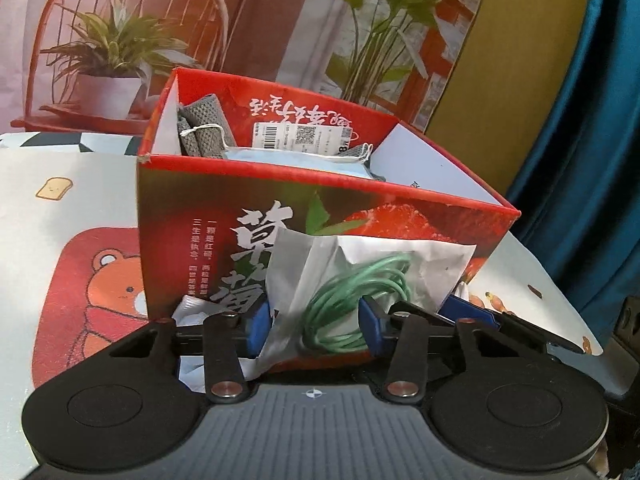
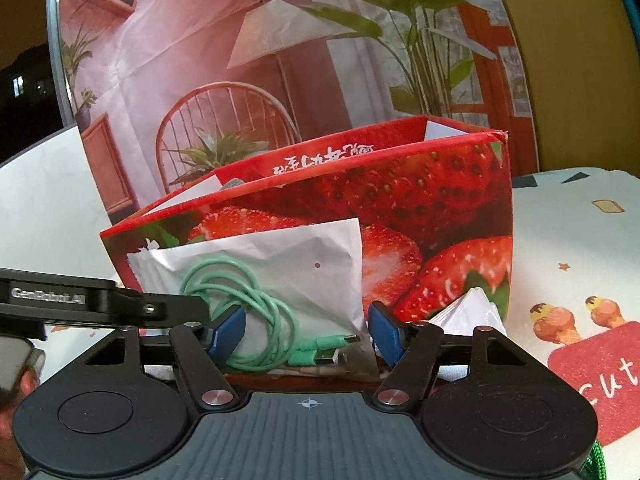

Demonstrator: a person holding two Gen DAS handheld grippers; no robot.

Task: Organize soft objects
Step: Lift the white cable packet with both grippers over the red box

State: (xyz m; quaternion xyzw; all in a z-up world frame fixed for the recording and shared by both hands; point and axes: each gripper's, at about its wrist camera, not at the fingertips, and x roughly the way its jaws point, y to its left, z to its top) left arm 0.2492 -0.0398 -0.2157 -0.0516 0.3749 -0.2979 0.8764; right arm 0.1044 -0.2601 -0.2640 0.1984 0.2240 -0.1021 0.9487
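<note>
A printed room-scene backdrop point(image 1: 248, 20) behind; teal curtain point(image 1: 592, 140) at right; perhaps a cartoon-bear tablecloth point(image 1: 80, 200) underneath.

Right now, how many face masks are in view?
2, maybe more hidden. One blue mask lies inside the strawberry box beside the grey cloth. One white folded mask sits on the mat against the box's outer wall.

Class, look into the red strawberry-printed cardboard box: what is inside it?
Inside the red strawberry-printed cardboard box lie rolled grey knitted cloths, a white barcode tag and a pale blue face mask. The front wall hides whatever lies lower down.
</note>
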